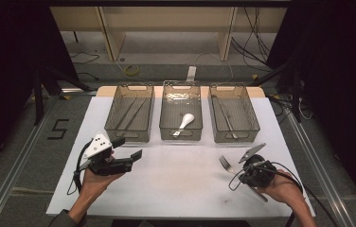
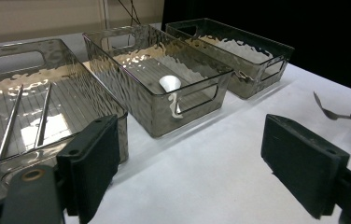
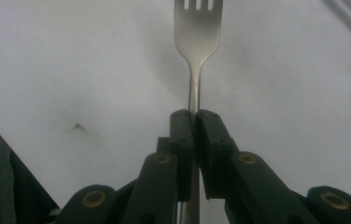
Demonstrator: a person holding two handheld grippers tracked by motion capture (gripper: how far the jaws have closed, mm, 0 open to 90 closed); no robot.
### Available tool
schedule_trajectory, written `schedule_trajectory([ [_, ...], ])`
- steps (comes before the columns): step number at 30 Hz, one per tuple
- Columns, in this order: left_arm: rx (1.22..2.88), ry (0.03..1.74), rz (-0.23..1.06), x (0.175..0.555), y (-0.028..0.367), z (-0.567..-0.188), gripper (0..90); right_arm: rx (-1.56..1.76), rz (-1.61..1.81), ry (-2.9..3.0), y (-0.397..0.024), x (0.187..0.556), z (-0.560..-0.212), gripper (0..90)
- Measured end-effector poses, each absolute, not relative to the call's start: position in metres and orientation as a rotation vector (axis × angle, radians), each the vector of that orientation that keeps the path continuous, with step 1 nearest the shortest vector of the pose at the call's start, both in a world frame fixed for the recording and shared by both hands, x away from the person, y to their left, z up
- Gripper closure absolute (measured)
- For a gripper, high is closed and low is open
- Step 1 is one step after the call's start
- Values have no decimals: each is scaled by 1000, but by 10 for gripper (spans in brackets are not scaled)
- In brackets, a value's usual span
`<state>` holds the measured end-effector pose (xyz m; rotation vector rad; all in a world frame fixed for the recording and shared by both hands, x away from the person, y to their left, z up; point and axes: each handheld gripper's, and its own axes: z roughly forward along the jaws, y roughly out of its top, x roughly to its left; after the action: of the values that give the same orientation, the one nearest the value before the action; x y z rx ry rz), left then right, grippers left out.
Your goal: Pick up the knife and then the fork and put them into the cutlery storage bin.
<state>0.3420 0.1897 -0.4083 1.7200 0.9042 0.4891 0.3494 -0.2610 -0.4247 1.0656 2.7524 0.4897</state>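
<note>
A metal fork [image 3: 196,42] sticks out from between the pads of my right gripper [image 3: 195,114], which is shut on its handle; the tines point away over the white table. In the high view the fork [image 1: 225,163] is held just above the table at the right, with my right gripper [image 1: 240,171] behind it. My left gripper [image 1: 129,150] hovers at the left with its jaws wide open and nothing between them. In the left gripper view its pads [image 2: 94,163] frame the bins, and the fork's head [image 2: 325,109] shows at the far right.
Three clear smoked bins stand in a row at the back: the left bin [image 1: 129,113] holds thin metal sticks, the middle bin [image 1: 181,116] a white spoon [image 1: 185,122], the right bin [image 1: 233,113] metal cutlery. The white mat [image 1: 176,179] lies in front.
</note>
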Motion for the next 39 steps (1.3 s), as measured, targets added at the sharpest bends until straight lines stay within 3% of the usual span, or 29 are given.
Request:
schedule_trajectory([
  [39, 1686, 907, 447, 343, 190, -409, 182, 1134, 760, 2578, -263, 406, -385, 854],
])
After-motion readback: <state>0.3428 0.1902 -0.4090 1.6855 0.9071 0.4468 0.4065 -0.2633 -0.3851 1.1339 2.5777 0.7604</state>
